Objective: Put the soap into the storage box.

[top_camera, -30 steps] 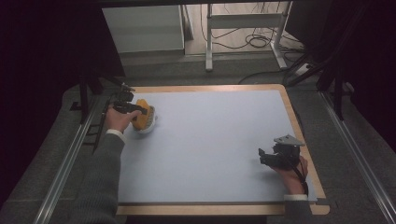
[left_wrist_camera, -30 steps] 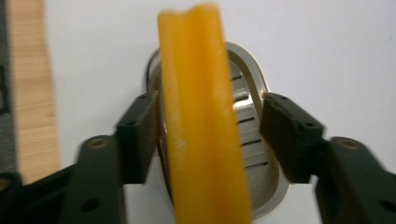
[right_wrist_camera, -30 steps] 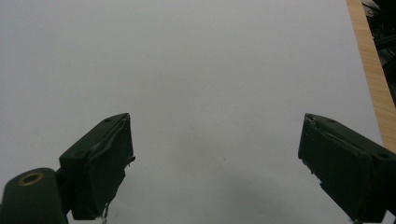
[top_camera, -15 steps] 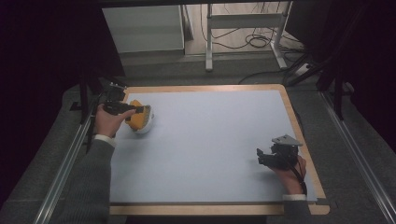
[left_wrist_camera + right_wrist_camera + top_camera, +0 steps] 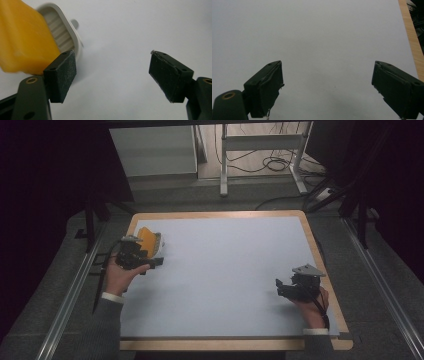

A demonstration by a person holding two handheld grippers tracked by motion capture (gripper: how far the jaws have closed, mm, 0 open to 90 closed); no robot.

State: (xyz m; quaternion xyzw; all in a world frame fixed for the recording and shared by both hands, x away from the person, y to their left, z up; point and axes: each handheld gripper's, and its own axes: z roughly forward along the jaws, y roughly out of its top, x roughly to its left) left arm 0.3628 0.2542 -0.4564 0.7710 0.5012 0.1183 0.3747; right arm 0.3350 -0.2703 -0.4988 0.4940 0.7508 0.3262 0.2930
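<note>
Dim room, dark floor, cables lying under a metal stand at the far side; what catches the light is the pale blue table top (image 5: 225, 270) with its wooden edge. Near its far left corner lies the yellow and white object (image 5: 149, 241), a yellow piece sitting in or against a ribbed white holder; what it is exactly I cannot tell.

Just beside it, on its near side, the left gripper (image 5: 150, 264) is held in the person's left hand (image 5: 120, 275). In the left gripper view its jaws are spread wide and have nothing between them. Seen along those jaws, the yellow and white object (image 5: 32, 37) lies at about ten o'clock, off the outside of the left-hand pad (image 5: 61, 75) and close against it, not in the gap. Its long axis seems to run slantwise, from lower left to upper right in that view. I judge the gripper must swing towards ten o'clock before the jaws can straddle it.

At about four o'clock from the object, well apart, near the right edge, the right gripper (image 5: 281, 287) rests over bare surface. Its jaws too are wide apart and hold nothing. The left hand is plainly the nearer one.
</note>
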